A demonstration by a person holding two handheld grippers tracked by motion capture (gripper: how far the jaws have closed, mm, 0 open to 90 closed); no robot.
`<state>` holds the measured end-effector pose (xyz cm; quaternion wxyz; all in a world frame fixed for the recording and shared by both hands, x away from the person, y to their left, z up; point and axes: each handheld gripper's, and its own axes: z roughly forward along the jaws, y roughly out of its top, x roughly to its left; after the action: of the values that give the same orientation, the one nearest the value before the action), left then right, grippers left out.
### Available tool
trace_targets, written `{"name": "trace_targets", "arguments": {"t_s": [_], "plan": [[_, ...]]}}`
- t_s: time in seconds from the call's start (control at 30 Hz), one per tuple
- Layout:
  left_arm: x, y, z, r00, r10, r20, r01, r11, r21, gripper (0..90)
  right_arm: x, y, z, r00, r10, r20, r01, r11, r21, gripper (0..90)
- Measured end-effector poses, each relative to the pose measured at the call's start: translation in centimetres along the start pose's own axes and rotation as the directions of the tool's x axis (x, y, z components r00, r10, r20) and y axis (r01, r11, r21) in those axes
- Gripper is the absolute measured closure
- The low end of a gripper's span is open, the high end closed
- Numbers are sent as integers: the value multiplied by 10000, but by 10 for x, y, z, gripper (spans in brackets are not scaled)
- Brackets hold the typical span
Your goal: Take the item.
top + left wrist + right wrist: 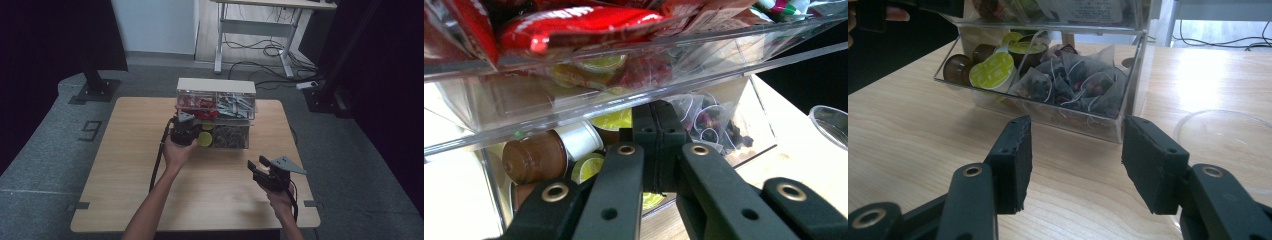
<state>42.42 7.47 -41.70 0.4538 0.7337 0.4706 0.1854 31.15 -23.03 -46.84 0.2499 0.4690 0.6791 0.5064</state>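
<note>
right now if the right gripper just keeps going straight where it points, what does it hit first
Probably the clear lower drawer of the organizer: the open right gripper faces its front wall, with tea bags behind it. Bare table lies between; depth is hard to judge.

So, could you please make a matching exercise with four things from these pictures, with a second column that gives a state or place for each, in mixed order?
Things:
1. left gripper
2. right gripper
3. tea bags
4. coffee capsules

States or places:
A. fingers open, above bare table wood
B. in the lower drawer, beside the tea bags
C. fingers shut, at the front of the lower drawer
D. pyramid-shaped, with strings, in the lower drawer

Pairs: 1-C, 2-A, 3-D, 4-B
</note>
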Motion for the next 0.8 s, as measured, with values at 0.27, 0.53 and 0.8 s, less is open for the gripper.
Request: {"name": "trace_targets", "arguments": {"t_s": [0.27,0.53,0.8], "plan": [[1,0,0,10000,-13,-19,13,10000,9,900,3,3,7,9999,-52,-87,52,10000,17,453],[3,0,3,10000,-70,27,70,10000,36,900,4,4,10,9999,-17,-102,17,10000,36,457],[5,-1,4,9999,-93,40,93,9999,76,900,9,7,19,9995,-159,-283,165,9996,210,476]]}}
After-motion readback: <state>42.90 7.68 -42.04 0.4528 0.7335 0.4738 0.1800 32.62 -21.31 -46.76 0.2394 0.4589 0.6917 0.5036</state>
